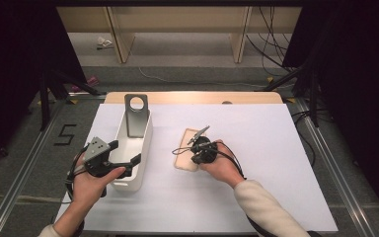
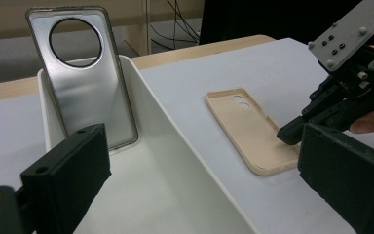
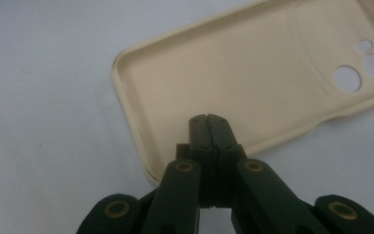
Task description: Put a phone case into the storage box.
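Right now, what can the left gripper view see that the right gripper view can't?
The left gripper view alone: a grey phone case with a big round hole, standing upright against the end wall of a white tray, and the left tongs, wide open with nothing between them.

The right gripper view alone: the right tongs' tips pressed tightly together, and close detail of the beige case's inside and camera holes.

Both: the beige phone case lying flat, open side up, on the white table, with the right tongs at its near edge.
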The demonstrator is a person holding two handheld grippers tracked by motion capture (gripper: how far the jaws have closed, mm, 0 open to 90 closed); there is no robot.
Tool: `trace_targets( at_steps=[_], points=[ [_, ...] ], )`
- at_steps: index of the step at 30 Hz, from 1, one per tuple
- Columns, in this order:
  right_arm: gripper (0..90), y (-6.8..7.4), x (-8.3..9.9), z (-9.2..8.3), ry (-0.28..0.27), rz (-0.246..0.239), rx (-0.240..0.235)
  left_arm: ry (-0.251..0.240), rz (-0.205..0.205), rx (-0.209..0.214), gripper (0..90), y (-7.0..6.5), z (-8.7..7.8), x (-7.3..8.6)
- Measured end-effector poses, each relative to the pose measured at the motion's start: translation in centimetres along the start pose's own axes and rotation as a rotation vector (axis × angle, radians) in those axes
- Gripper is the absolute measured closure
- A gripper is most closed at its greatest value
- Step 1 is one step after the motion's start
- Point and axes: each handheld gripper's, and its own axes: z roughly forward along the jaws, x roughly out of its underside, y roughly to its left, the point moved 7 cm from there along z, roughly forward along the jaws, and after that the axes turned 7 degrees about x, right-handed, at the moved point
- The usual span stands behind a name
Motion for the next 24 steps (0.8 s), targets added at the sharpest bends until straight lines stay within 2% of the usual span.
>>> trace_targets(
  at_steps=[15, 24],
  points=[
    [90.0, -0.96, 0.86, -0.45, 0.02, 0.004, 0.004, 0.002, 0.005, 0.003, 4.6, -0.16, 0.05, 0.02],
    [90.0, -1.02, 0.95, -0.44, 0.021, 0.007, 0.008, 0.003, 0.007, 0.004, 4.6, -0.19, 0.07, 0.03]
  ],
)
